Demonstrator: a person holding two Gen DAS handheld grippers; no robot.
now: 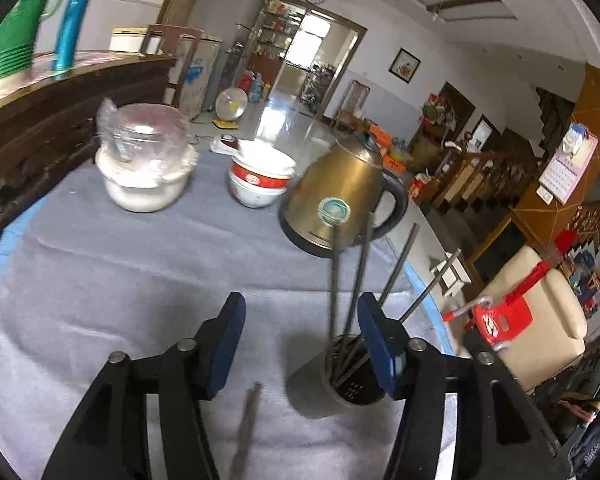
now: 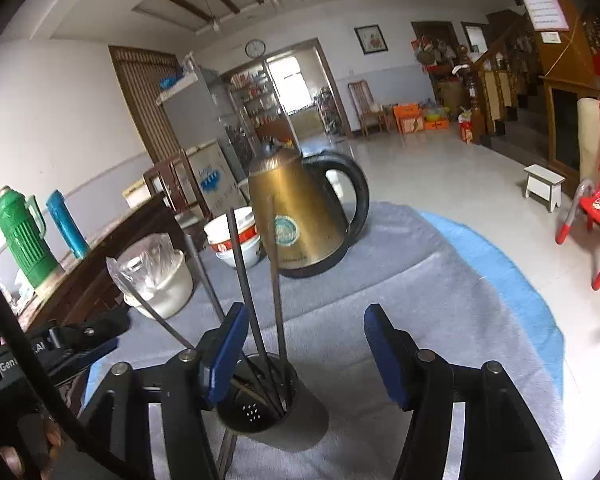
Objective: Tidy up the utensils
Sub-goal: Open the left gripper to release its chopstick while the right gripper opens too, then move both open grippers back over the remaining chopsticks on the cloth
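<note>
Chopsticks are the job, and the holder (image 1: 350,376) is the landmark for everything else; biggest things first

Desk (image 1: 140,280), under a grey cloth, carries it all. Behind the holder stands a brass kettle (image 1: 340,196), left of that a stack of red-and-white bowls (image 1: 260,180), and further left a white pot (image 1: 144,176) under crumpled plastic. All sit well back from the holder, which leaves working room around it

Left tool (image 1: 300,344) hangs just above the holder's left side, jaws apart and gripping nothing, its right finger in front of the holder's rim. Right tool (image 2: 304,348) sits on the holder's right side, also apart and empty, its left finger across the rim

The holder is a dark perforated cup standing upright, so the sticks lean against its wall and fan outwards. Four chopsticks (image 1: 360,272) stand in it

One chopstick (image 1: 248,420) lies flat on the cloth just left of the holder, below the left tool's open jaws. My guess is that this one is left to collect, and the left tool is the better placed for it
</note>
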